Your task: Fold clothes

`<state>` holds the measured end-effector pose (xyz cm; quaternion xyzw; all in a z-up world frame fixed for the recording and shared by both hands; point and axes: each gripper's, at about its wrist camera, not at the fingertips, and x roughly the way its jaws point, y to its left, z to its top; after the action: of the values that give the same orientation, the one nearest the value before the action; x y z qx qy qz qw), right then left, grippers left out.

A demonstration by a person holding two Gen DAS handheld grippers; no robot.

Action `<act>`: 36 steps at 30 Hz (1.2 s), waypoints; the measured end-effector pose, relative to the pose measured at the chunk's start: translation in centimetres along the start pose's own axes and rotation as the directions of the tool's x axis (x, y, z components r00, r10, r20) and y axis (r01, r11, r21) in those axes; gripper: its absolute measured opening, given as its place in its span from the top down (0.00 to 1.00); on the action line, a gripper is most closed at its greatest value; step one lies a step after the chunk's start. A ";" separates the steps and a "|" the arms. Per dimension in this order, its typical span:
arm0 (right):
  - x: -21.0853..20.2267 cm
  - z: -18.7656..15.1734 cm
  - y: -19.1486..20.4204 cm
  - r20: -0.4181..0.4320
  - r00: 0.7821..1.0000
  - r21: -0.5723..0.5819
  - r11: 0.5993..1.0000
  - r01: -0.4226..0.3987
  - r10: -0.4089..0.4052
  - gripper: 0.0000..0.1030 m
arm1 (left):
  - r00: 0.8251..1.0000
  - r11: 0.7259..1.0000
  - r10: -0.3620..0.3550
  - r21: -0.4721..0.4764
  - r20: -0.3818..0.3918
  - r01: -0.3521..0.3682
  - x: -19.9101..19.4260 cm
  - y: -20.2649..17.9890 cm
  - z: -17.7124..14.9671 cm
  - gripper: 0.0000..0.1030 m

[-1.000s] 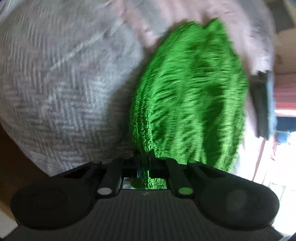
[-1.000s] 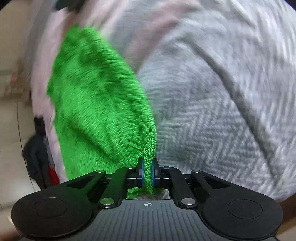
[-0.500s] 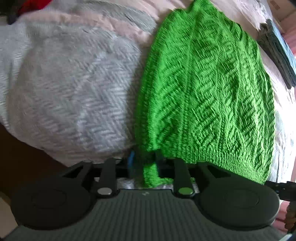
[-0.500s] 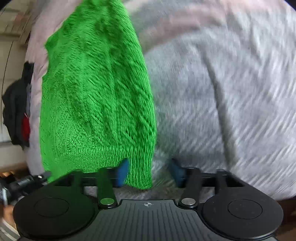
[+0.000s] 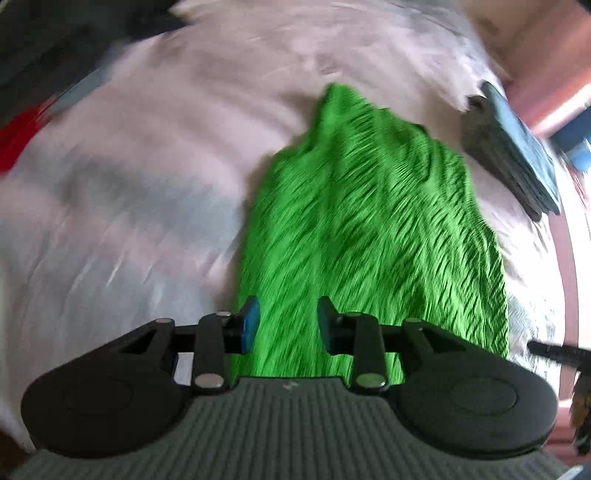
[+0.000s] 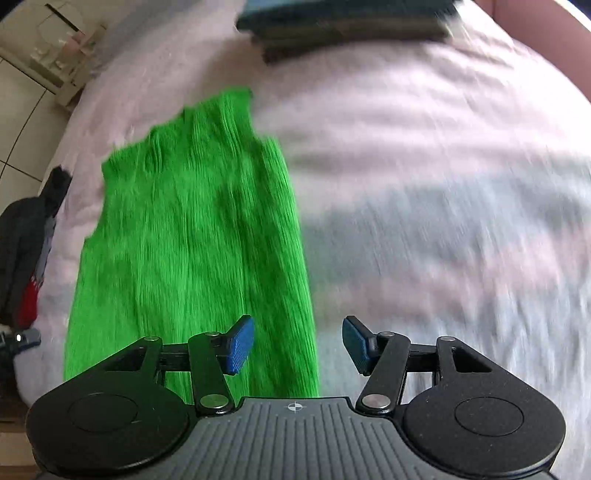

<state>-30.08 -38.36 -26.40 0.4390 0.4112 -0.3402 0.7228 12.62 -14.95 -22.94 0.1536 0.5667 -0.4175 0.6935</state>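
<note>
The green knit garment (image 5: 373, 236) is lying flat on the bed cover (image 5: 147, 206), its long axis running from bottom centre toward the upper frame. The left gripper (image 5: 286, 326) is hovering over its near hem, jaws apart, empty. The right gripper (image 6: 298, 345), also spread and empty, is straddling its right edge.

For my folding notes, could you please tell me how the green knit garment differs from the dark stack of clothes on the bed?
The green knit garment lies spread out in a single flat layer; the dark stack of clothes is folded and piled. The garment is bright green, the stack dark blue-grey. The garment lies near the open left tool and right tool; the stack sits farther off. Both rest on the bed cover.
</note>
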 end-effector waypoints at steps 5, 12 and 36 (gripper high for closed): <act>2.8 3.8 1.4 0.033 0.999 0.037 0.999 0.022 -0.023 0.44 | 1.000 0.971 -0.026 0.238 -0.009 0.027 6.2 -2.2 7.3 0.66; 5.4 4.7 2.2 0.027 0.998 0.113 0.992 0.051 -0.054 0.44 | 0.994 0.926 -0.054 0.367 -0.098 0.086 11.3 -2.2 10.8 0.64; 9.4 8.3 2.8 0.011 0.989 0.152 0.978 0.144 -0.147 0.44 | 0.989 0.877 -0.033 0.471 -0.142 0.097 15.4 0.4 13.2 0.96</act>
<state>-21.23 -46.13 -31.52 0.4572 0.4072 -0.4271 0.6654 21.76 -30.03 -33.02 0.3272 0.4952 -0.5564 0.5816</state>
